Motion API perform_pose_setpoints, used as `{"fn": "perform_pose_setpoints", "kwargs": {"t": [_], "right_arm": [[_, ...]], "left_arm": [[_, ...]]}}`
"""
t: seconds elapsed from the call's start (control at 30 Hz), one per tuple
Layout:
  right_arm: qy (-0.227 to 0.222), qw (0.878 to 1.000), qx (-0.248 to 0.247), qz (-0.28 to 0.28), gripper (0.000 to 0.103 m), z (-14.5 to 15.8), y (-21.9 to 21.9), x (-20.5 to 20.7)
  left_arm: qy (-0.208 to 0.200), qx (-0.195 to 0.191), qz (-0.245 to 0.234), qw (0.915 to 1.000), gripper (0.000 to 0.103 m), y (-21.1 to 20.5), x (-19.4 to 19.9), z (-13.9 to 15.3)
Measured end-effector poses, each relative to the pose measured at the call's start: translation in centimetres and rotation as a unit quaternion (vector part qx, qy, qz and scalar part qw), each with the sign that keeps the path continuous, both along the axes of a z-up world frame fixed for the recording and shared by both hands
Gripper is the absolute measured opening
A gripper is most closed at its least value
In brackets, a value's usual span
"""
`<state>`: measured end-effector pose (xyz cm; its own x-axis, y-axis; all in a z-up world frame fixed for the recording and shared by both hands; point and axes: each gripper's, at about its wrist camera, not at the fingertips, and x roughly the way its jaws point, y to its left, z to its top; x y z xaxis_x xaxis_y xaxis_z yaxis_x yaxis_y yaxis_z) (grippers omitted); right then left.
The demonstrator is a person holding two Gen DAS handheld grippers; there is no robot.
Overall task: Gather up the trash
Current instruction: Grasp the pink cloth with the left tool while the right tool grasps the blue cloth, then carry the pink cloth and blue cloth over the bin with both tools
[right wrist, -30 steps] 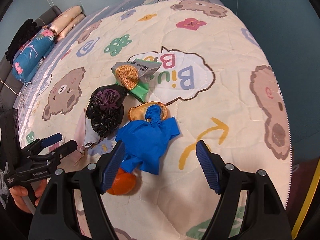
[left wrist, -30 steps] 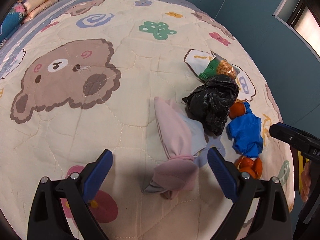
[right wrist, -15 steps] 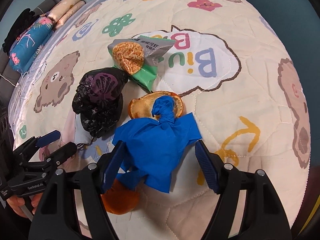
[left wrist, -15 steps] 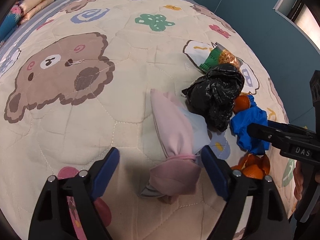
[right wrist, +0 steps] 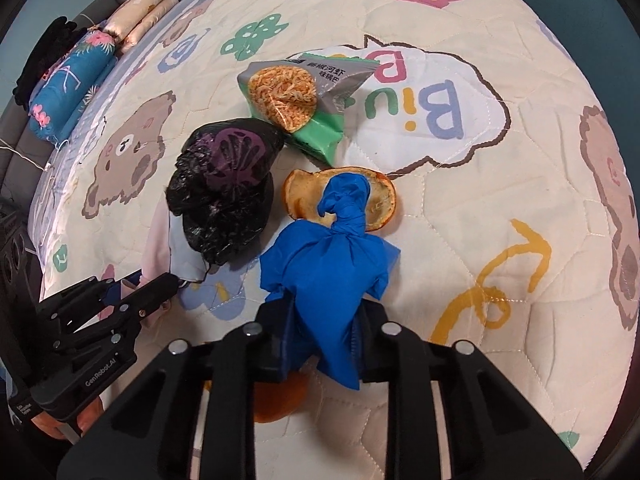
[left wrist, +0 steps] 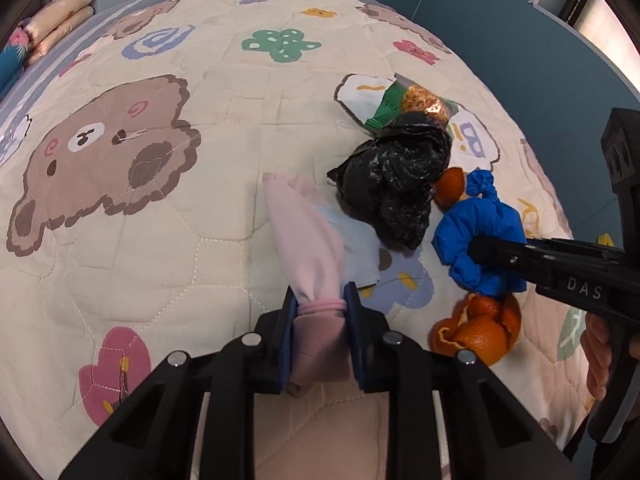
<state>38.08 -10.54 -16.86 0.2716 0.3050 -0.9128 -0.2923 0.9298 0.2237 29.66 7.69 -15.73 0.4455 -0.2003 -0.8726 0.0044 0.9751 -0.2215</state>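
My left gripper (left wrist: 320,308) is closing its jaws, and the blue pads press on the tied neck of a pink bag (left wrist: 304,232) lying on the quilt (left wrist: 160,240). My right gripper (right wrist: 324,320) is closing too, with its pads squeezing the lower end of a knotted blue bag (right wrist: 332,256). The same blue bag (left wrist: 480,232) shows in the left wrist view. A crumpled black bag (right wrist: 228,188) lies between the two. Behind it sits a grey-green snack packet (right wrist: 300,92). One orange peel (right wrist: 380,200) lies under the blue knot, another orange peel (left wrist: 480,332) beside the right gripper.
The cartoon-print quilt covers a bed. Its edge drops off at the right against a teal wall (left wrist: 520,60). A blue floral pillow (right wrist: 68,80) and folded peach bedding (right wrist: 140,12) lie at the far left end. A hand (left wrist: 600,344) holds the right gripper's handle.
Both grippers went from wide open to closed, the left on the pink bag's neck, the right on the blue bag. The right gripper also came down closer to the quilt.
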Motion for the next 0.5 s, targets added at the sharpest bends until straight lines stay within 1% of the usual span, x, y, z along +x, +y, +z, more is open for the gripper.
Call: {"fn": "perform_pose_setpoints", "kwargs": {"t": [0.17,0.5], "right_arm": [[-0.01,1.0,0.016,-0.002,0.017,1.4,-0.9,-0.7],[-0.048,0.998,0.041,-0.005,0.017,5.5,-3.6,-3.0]], "left_arm": [[-0.007,0.002,-0.003,1.0,0.021,0.2,-0.6,1.2],[-0.033,0.002,0.002,0.9995,0.021,-0.4,-1.4,4.7]]}}
